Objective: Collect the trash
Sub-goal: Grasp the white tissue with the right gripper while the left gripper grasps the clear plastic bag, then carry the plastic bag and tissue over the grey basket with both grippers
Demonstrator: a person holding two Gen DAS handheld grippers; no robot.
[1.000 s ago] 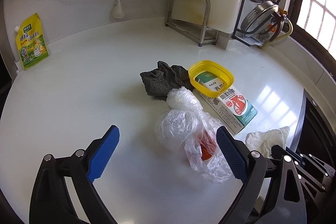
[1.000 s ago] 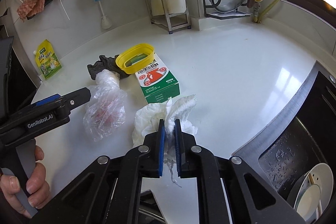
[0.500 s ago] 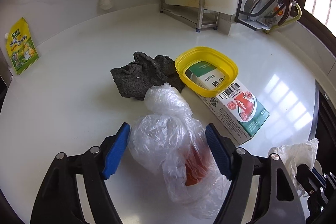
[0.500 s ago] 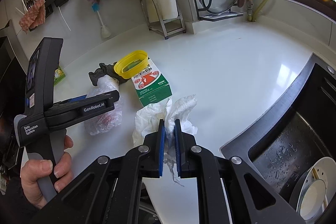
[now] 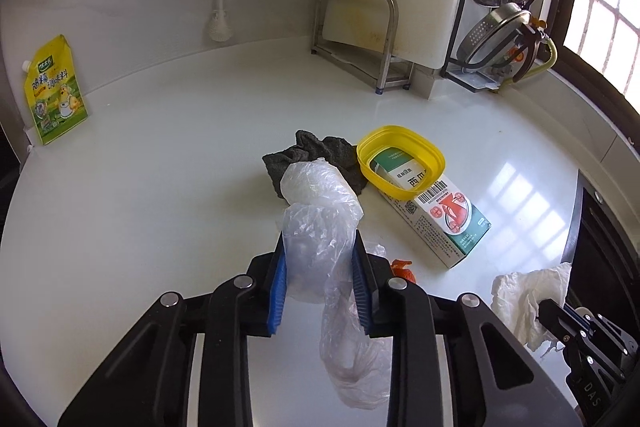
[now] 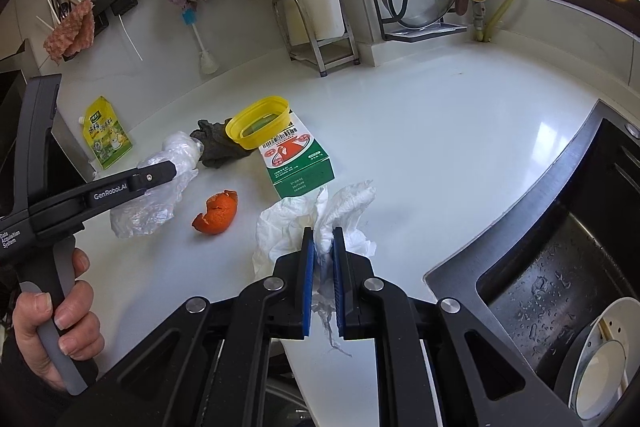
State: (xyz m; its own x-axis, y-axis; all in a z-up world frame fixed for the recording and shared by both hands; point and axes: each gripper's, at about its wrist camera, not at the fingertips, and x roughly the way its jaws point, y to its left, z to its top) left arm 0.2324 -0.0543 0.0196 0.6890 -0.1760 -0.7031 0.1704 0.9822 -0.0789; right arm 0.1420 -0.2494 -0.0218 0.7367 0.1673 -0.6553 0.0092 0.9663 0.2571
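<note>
Jaws: L gripper (image 5: 320, 281) pinching plastic bag (image 5: 320, 227) | R gripper (image 6: 323, 275) pinching tissue (image 6: 316, 223)

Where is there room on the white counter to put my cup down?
Bare counter lies between the yellow seasoning pouch and the grey crumpled cloth. More lies between the green-and-white carton and the dark sink. It is crowded in the middle: clear plastic bag, orange peel, yellow plastic lid, white crumpled paper towel.
</note>
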